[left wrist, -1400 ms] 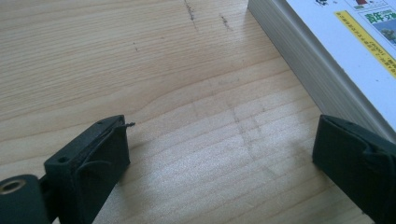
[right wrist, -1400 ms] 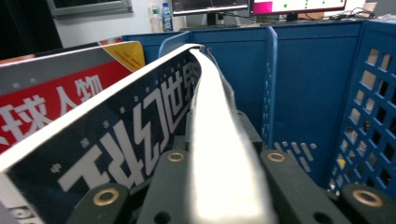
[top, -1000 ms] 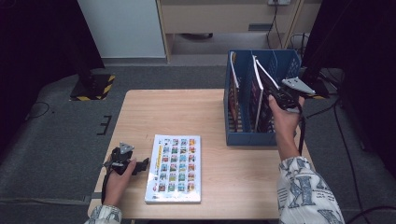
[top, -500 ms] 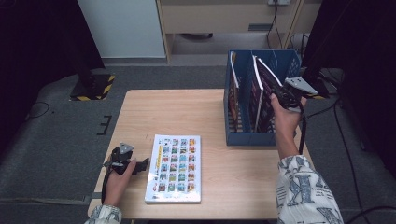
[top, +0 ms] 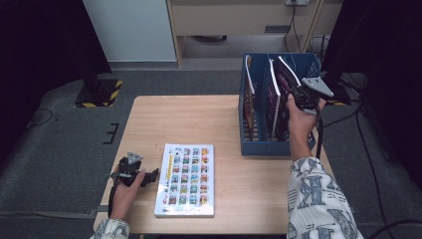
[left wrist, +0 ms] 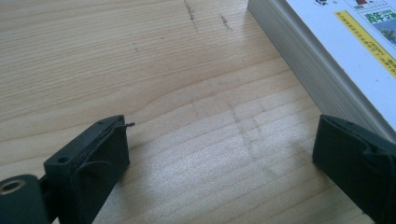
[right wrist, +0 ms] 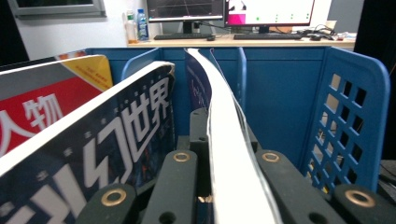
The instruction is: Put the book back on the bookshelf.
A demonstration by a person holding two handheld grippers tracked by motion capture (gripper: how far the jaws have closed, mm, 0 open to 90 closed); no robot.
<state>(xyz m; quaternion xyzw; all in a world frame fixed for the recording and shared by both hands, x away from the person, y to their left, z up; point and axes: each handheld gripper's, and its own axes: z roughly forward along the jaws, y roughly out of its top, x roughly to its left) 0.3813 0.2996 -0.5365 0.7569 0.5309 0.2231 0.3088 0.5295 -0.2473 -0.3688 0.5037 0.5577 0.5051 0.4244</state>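
A blue file rack [top: 268, 147] stands on the right of the wooden table [top: 199, 119] with several magazines upright in it. My right gripper [top: 297, 94] reaches into the rack from above and is shut on the top edge of a thin, white-edged magazine [top: 284, 68], which leans right. In the right gripper view the jaws pinch that magazine [right wrist: 219, 107] at my right gripper [right wrist: 224, 154]. My left gripper [top: 151, 174] rests on the table, open, just left of a white picture book [top: 186, 179]. The left gripper [left wrist: 219, 154] has only bare wood between its jaws, with the book [left wrist: 336, 42] beside the right jaw.
A dark magazine [right wrist: 116, 135] and a red one [right wrist: 37, 112] stand in the rack's other slots. The rack's perforated side wall [right wrist: 355, 116] is close on the right. Behind the table are a cabinet [top: 134, 30] and a desk with monitors [right wrist: 229, 9].
The right gripper has edged slightly left and up, still on the magazine's top edge. The left hand and the book have not moved.
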